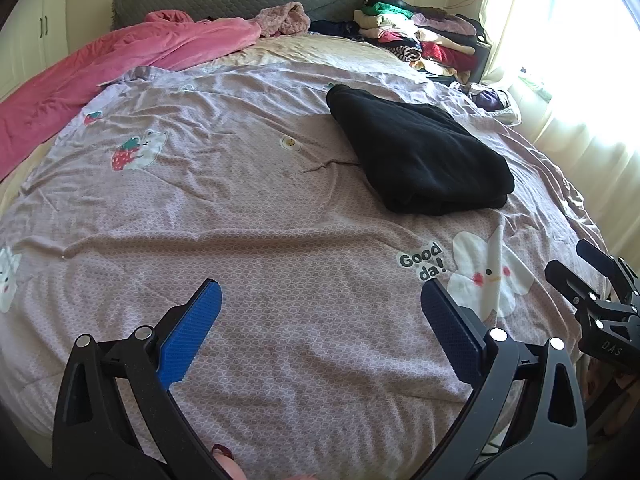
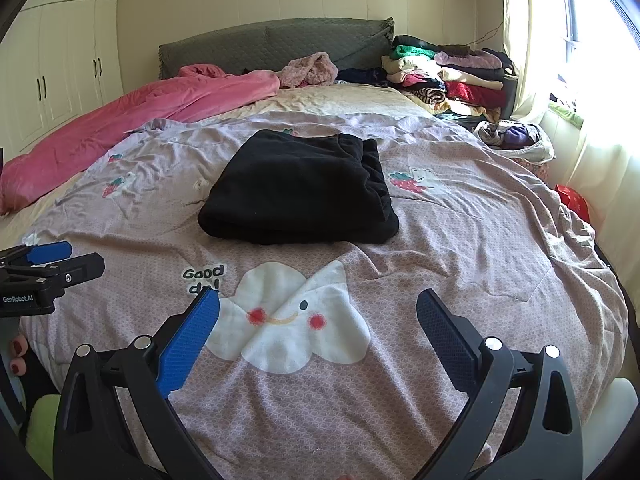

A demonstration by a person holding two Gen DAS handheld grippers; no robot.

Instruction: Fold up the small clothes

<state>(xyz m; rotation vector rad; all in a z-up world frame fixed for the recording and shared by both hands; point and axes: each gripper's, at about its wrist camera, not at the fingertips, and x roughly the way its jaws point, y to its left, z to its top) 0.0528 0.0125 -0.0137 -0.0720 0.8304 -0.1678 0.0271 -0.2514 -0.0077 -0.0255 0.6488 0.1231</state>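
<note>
On the bed [image 2: 480, 240], the black garment [image 2: 298, 190] lies folded; both the left gripper [image 1: 320, 320] and the right gripper [image 2: 318, 322] are spread, empty. Next: fetch another garment.

The folded black fleece garment [image 2: 298, 188] looks matt and fuzzy; the mauve printed cotton bedcover [image 2: 460, 240] beneath looks thin, wrinkled, finely patterned cloth.

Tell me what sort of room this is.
A home bedroom, most likely: a bed with a grey padded headboard, a pink printed quilt bearing a folded black garment, and white wardrobe doors along the wall.
</note>
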